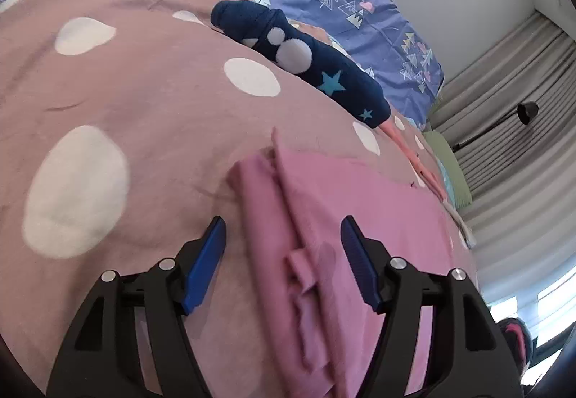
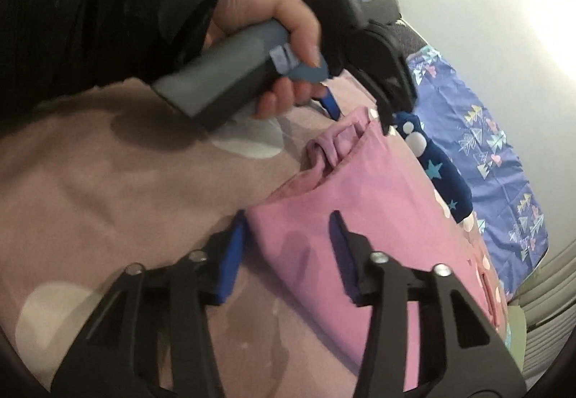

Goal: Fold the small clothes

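Now both grippers, left (image 1: 283, 230) and right (image 2: 288, 229), jaws apart, gripping nothing, over the pink garment (image 1: 345, 203) on the bed (image 1: 144, 92).

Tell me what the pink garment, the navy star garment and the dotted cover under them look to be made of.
Pink garment: soft matte knit, probably cotton jersey; it folds in limp ridges.
Navy star garment: thicker, fuzzy knit, perhaps fleece; its white dots look tufted.
Dotted cover: smooth matte woven bedding, likely cotton; fine creases, no sheen.
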`<action>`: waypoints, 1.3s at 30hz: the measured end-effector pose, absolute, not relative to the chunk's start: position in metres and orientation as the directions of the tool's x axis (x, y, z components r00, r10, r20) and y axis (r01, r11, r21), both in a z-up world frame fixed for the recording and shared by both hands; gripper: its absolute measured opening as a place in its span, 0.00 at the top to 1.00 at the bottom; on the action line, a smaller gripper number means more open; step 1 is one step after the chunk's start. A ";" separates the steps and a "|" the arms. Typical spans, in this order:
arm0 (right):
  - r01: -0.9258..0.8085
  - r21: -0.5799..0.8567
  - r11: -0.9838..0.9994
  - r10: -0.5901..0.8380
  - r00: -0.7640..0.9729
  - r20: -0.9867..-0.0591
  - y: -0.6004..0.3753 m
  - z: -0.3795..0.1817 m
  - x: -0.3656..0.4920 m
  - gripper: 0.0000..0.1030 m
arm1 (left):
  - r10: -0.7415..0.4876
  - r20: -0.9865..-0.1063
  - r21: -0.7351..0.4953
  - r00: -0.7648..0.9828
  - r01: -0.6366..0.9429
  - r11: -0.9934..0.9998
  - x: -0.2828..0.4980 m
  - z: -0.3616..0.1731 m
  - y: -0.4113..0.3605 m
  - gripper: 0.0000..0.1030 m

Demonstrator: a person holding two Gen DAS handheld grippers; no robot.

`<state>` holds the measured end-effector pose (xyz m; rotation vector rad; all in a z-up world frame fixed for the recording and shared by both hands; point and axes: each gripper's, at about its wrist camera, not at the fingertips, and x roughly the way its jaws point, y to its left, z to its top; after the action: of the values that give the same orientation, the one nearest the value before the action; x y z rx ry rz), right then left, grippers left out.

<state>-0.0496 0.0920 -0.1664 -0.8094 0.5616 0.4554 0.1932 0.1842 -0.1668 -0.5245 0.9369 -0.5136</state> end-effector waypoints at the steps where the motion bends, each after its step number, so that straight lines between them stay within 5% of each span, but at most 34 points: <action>1: -0.575 -0.539 0.615 0.159 0.760 -0.630 0.093 -0.168 -0.045 0.78 | -0.629 -0.607 -0.636 0.486 0.178 0.751 0.199 -0.167 0.181 0.40; 4: -0.566 -0.534 0.628 0.137 0.756 -0.640 0.093 -0.173 -0.030 0.95 | -0.622 -0.632 -0.632 0.462 0.158 0.759 0.214 -0.173 0.172 0.86; 5: -0.563 -0.528 0.636 0.133 0.754 -0.643 0.092 -0.173 -0.029 0.95 | -0.632 -0.628 -0.645 0.454 0.150 0.749 0.218 -0.176 0.171 0.90; 18: -0.457 -0.236 0.858 0.296 0.814 -0.499 0.011 -0.100 -0.036 0.95 | -0.646 -0.597 -0.619 0.475 0.239 0.748 0.219 -0.117 0.130 0.93; 23: -0.415 -0.064 0.908 0.335 0.807 -0.486 -0.030 -0.082 -0.036 0.96 | -0.631 -0.620 -0.571 0.466 0.284 0.771 0.220 -0.092 0.090 0.93; 39: -0.278 0.169 0.946 0.325 0.826 -0.460 -0.139 -0.072 -0.043 0.96 | -0.593 -0.671 -0.489 0.446 0.334 0.805 0.217 -0.064 -0.016 0.93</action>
<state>-0.0431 -0.1390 -0.0721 0.0958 0.5050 0.3210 0.2170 -0.0163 -0.0641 -0.3051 0.9473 -0.5851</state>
